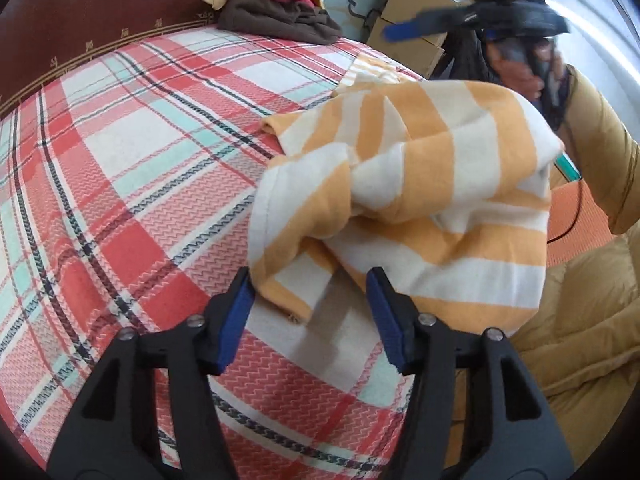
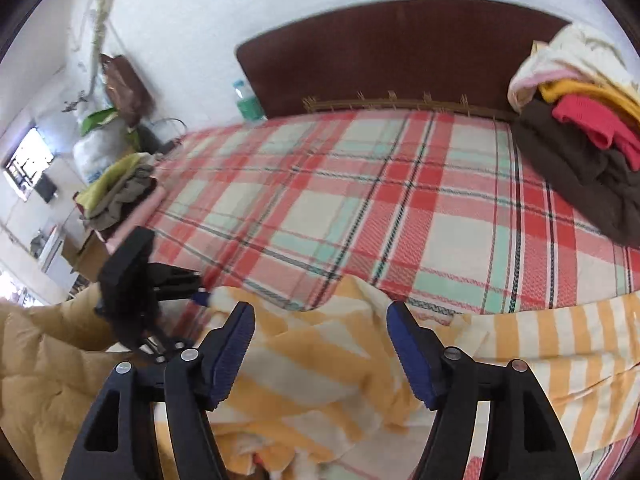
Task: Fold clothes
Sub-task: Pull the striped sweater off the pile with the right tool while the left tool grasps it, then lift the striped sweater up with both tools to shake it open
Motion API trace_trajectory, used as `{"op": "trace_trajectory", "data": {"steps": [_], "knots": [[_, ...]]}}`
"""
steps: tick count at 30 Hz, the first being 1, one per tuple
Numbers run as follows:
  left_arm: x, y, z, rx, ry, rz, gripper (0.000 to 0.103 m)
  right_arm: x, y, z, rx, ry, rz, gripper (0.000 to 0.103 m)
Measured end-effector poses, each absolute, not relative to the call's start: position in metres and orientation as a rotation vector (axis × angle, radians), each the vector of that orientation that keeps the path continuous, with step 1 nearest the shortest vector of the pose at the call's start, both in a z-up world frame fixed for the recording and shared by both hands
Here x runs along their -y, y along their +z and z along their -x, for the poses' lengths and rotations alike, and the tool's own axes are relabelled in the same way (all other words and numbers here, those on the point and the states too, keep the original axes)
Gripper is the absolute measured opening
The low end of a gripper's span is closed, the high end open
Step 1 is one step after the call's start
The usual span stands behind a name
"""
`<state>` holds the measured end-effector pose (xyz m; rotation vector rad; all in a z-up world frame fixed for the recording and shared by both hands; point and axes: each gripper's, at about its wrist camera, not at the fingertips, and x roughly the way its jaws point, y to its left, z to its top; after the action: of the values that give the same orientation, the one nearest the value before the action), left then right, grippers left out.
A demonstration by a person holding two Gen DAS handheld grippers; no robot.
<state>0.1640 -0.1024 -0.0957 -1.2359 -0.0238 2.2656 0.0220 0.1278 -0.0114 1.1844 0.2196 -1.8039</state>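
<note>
An orange-and-white striped garment [image 1: 420, 184] lies crumpled on the plaid bedsheet [image 1: 132, 152] near the bed's edge. My left gripper [image 1: 310, 280] is open, low over the sheet. The garment's near corner lies between its blue pads, which do not press on it. In the right wrist view the same garment [image 2: 320, 360] spreads under my right gripper [image 2: 320, 312], which is open above the cloth with nothing clamped. A blurred blue finger [image 1: 404, 31] of the right gripper shows above the garment in the left wrist view.
A pile of unfolded clothes [image 2: 580, 128], brown, red and yellow, sits by the dark headboard [image 2: 400, 52]. A stack of clothes [image 2: 120, 192] rests at the bed's far left side. Cardboard boxes [image 1: 412, 12] stand beyond the bed. A person's mustard padded sleeve [image 1: 592, 152] is close by.
</note>
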Motion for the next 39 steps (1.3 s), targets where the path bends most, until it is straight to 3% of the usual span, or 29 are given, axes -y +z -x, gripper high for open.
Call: {"op": "trace_trajectory", "data": {"steps": [3,7,9,10,11,15,21,25,27,28,29,31,32,39], "knots": [[0.105,-0.1,-0.158,0.047,2.285,1.27,0.058,-0.101,-0.063,0.004,-0.294,-1.705,-1.334,0.081],[0.106,-0.102,-0.154,0.041,2.311,1.297,0.036,-0.083,-0.1,0.004,-0.406,-1.596,-1.398,0.079],[0.106,-0.103,-0.153,0.05,2.315,1.297,0.035,-0.083,-0.097,-0.005,-0.453,-1.582,-1.352,0.052],[0.106,-0.102,-0.153,0.058,2.315,1.295,0.035,-0.083,-0.095,-0.01,-0.476,-1.578,-1.328,0.019],[0.106,-0.101,-0.153,0.067,2.315,1.292,0.034,-0.084,-0.09,-0.014,-0.49,-1.606,-1.306,0.011],[0.107,-0.087,-0.153,0.102,2.326,1.23,0.034,-0.096,-0.044,-0.031,-0.477,-1.736,-1.172,0.008],[0.098,-0.056,-0.148,0.13,2.334,1.078,0.035,-0.152,0.088,-0.067,-0.263,-2.009,-0.775,0.007],[0.081,-0.048,-0.13,0.08,2.33,1.023,0.049,-0.177,0.14,-0.098,-0.193,-2.122,-0.611,0.007],[0.075,-0.053,-0.122,0.053,2.32,1.04,0.049,-0.184,0.146,-0.107,-0.193,-2.097,-0.588,0.009],[0.073,-0.058,-0.118,0.048,2.316,1.066,0.049,-0.184,0.142,-0.109,-0.211,-2.11,-0.595,0.019],[0.072,-0.063,-0.115,0.052,2.304,1.092,0.049,-0.181,0.133,-0.107,-0.223,-2.11,-0.634,0.043],[0.072,-0.071,-0.116,0.065,2.273,1.135,0.049,-0.177,0.106,-0.096,-0.223,-2.125,-0.727,0.073],[0.071,-0.073,-0.119,0.054,2.267,1.143,0.049,-0.172,0.086,-0.086,-0.243,-2.123,-0.793,0.081],[0.071,-0.072,-0.142,-0.021,2.249,1.164,0.049,-0.15,-0.046,-0.013,-0.407,-2.062,-1.191,0.082]]}}
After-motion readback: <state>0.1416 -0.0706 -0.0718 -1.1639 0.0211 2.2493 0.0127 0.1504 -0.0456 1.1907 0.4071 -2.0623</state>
